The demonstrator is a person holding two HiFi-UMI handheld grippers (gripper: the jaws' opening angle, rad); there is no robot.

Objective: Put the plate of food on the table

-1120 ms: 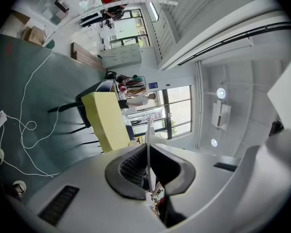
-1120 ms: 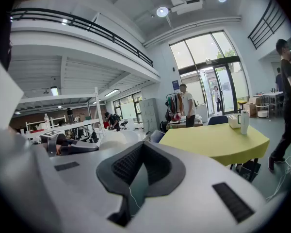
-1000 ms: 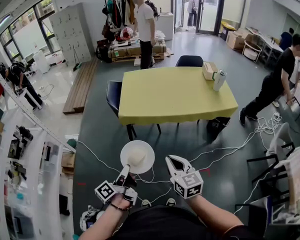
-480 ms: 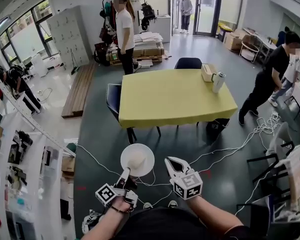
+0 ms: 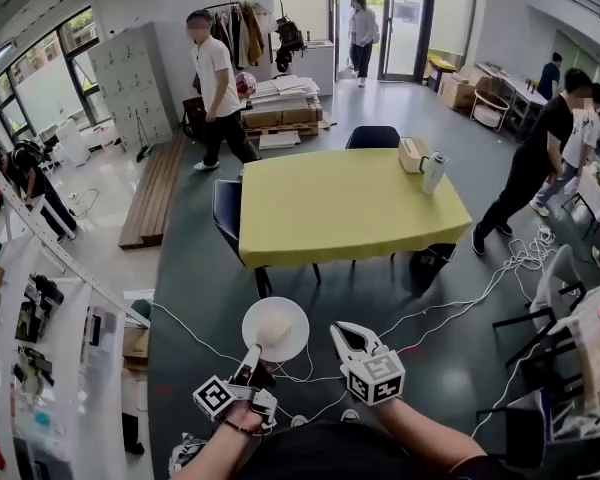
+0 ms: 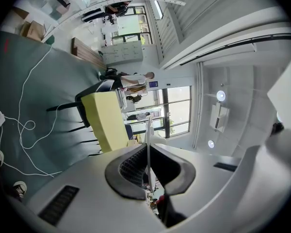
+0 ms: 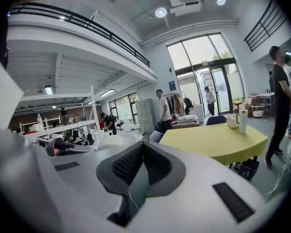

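The white plate [image 5: 275, 328], with a pale mound of food [image 5: 274, 319] at its middle, is held level above the grey floor [image 5: 195, 268], well apart from the yellow-covered table [image 5: 350, 208] ahead. The left gripper [image 5: 250, 354] pinches the plate's near rim; in the left gripper view the plate shows edge-on as a thin white line between the jaws. Just beside it, the right gripper [image 5: 344, 328] has its jaws pressed together on nothing. On the table's far right corner stand a tissue box [image 5: 413, 154] and a white tumbler [image 5: 434, 172]. White cables [image 5: 480, 288] trail over the floor.
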